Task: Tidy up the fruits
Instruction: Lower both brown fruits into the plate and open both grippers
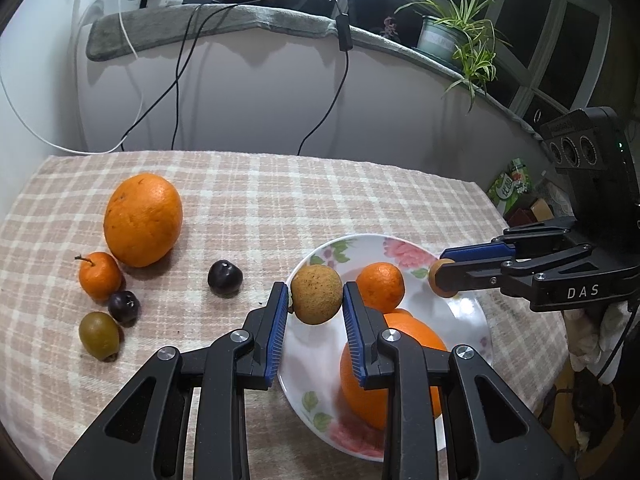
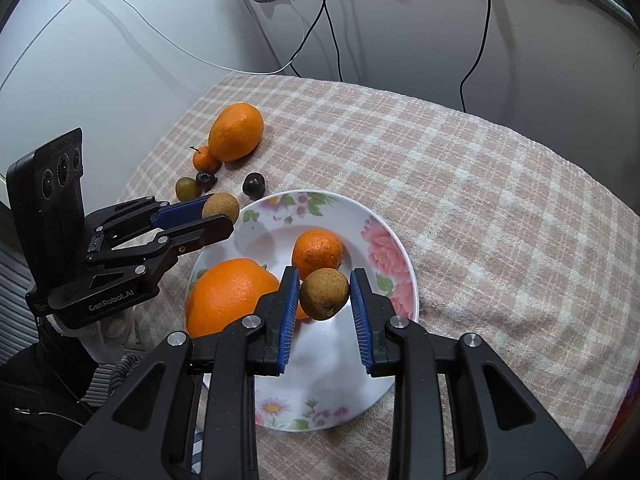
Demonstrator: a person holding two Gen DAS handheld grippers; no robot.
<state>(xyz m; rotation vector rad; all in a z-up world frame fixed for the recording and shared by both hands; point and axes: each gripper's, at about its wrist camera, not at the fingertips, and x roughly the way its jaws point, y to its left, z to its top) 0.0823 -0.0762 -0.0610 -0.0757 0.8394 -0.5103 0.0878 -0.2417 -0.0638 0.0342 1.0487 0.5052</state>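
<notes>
Since each brown kiwi is small, light, rough-skinned and likely soft, you hold both across the middle: left kiwi [image 1: 316,294] pinched in the left gripper [image 1: 315,312] at the plate's [image 1: 476,320] near rim, right kiwi [image 2: 324,293] clamped in the right gripper [image 2: 325,312] above the plate's centre. Squeeze gently; ripe flesh probably bruises. Big orange [image 2: 230,296] and tangerine [image 2: 317,253] already sit in the plate, while loose fruit, including another orange [image 1: 143,219], waits on the checked cloth [image 1: 248,200].

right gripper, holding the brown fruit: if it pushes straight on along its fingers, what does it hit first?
Probably the small orange on the floral plate, which sits just beyond the brown fruit held in the right gripper. Height above the plate is unclear, so it might pass over.
</notes>
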